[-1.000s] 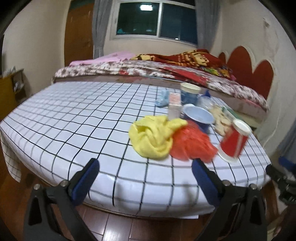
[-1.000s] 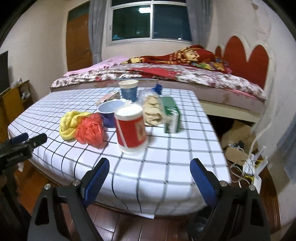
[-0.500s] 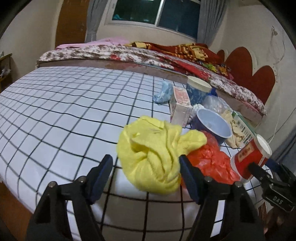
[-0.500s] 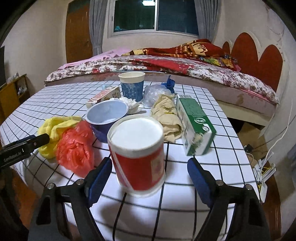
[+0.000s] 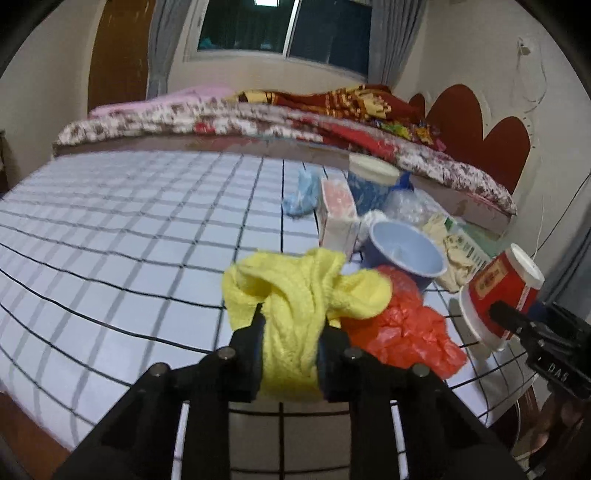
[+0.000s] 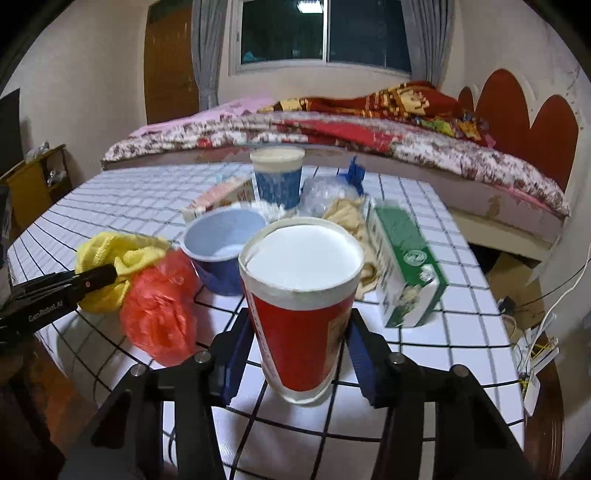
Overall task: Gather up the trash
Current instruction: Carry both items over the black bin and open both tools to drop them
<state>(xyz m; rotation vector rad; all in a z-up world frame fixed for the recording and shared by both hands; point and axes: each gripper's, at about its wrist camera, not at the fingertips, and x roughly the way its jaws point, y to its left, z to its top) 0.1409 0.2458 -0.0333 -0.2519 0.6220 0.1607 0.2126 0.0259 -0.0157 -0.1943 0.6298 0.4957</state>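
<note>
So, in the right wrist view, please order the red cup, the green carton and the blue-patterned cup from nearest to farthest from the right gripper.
1. Red cup: between the fingers of the right gripper, which have just been closing on it.
2. Green carton: lying behind it, to the right.
3. Blue-patterned cup: upright at the back of the table, near the bed.

Dim indoor light, night outside — strong fisheye, dark vignette at the corners.
Ceiling lamp mirrored in the window (image 5: 284, 29); soft shadows under the clutter. Grid lines of the tablecloth (image 5: 110, 229) bow toward the edges. Bed (image 6: 332, 129) smeared by motion blur — red cup (image 6: 301, 306) fairly sharp, slight glare.
</note>
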